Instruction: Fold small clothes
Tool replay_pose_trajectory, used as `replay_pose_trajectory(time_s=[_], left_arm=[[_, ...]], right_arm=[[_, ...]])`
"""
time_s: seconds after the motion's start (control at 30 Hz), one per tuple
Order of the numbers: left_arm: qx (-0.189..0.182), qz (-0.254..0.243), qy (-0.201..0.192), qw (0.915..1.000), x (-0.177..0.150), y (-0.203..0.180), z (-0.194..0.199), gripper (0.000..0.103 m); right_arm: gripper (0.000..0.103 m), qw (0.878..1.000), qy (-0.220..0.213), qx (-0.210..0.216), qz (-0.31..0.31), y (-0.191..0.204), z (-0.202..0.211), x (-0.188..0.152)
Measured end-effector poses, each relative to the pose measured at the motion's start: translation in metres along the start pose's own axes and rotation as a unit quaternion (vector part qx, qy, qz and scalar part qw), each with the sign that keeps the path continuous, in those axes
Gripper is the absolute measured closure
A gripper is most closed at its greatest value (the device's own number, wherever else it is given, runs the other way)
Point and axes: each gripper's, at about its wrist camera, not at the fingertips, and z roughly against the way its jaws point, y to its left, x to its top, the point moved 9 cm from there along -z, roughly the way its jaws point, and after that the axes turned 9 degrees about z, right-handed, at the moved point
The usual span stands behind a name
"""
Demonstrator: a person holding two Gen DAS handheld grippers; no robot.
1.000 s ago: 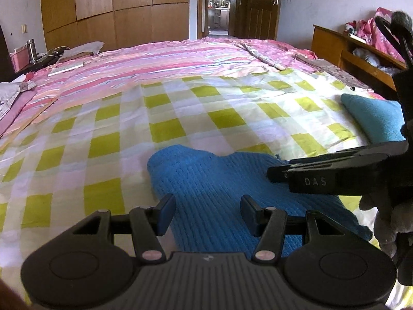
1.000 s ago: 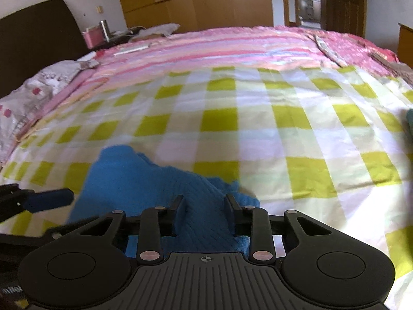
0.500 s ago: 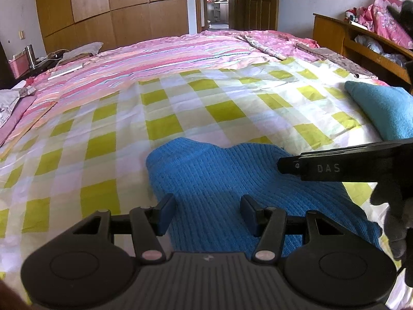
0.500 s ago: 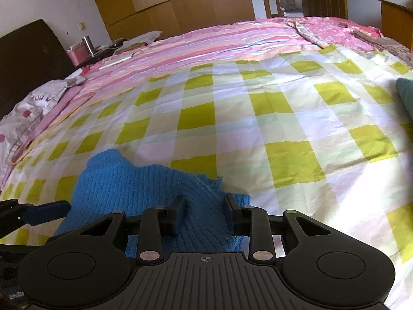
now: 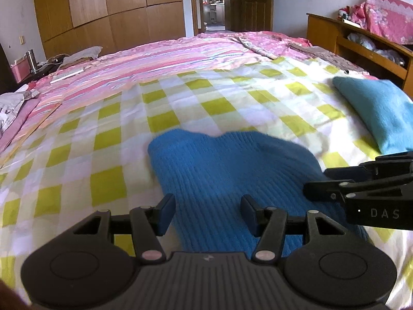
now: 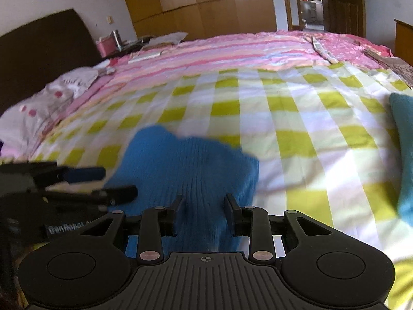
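Bed's covered in a yellow-and-white checked sheet (image 5: 206, 108) with a pink striped quilt (image 5: 160, 59) behind it; the blue knit garment (image 5: 232, 170) lies on the checks right in front of both tools. A teal folded cloth (image 5: 376, 113) sits off to the right, apart from the knit; a wooden shelf unit (image 5: 361, 44) stands past it, wardrobes (image 5: 108, 10) at the back.

Left gripper (image 5: 207, 213) has its jaws apart with the knit's near-left edge below the gap, pads not pressing on it. Right gripper (image 6: 204, 213) has fabric bunched up between its fingers; can't tell if the pads actually pinch it. The knit's near edge is hidden by the tool bodies, and the right view is blurry.
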Motion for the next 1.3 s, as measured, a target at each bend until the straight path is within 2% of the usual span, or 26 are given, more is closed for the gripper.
replay_pose_trajectory(time_s=[0.07, 0.13, 0.23, 0.43, 0.77, 0.97, 1.3], left_arm=[[0.0, 0.003, 0.006, 1.0, -0.008, -0.001, 0.001, 0.042], [0.004, 0.004, 0.009, 0.9999, -0.012, -0.001, 0.0, 0.041], [0.009, 0.01, 0.01, 0.9999, -0.013, -0.001, 0.005, 0.041], [0.005, 0.018, 0.004, 0.9998, -0.023, 0.002, 0.026, 0.041], [0.004, 0.018, 0.023, 0.9996, -0.058, -0.002, 0.034, 0.041], [0.005, 0.021, 0.018, 0.9996, -0.064, -0.002, 0.041, 0.04], [0.016, 0.029, 0.024, 0.9992, -0.088, 0.002, 0.052, 0.028]], right_arm=[[0.073, 1.0, 0.007, -0.009, -0.003, -0.004, -0.002, -0.01], [0.068, 1.0, 0.01, -0.016, -0.01, -0.007, -0.007, -0.014], [0.069, 1.0, 0.007, -0.021, -0.019, -0.007, -0.004, -0.014], [0.069, 0.999, -0.013, -0.024, -0.021, 0.004, 0.028, -0.019], [0.069, 0.999, 0.013, -0.049, -0.02, 0.009, 0.024, -0.047], [0.069, 0.998, 0.004, -0.05, -0.033, 0.016, 0.039, -0.052], [0.064, 0.998, -0.011, -0.056, -0.011, 0.045, 0.065, -0.067]])
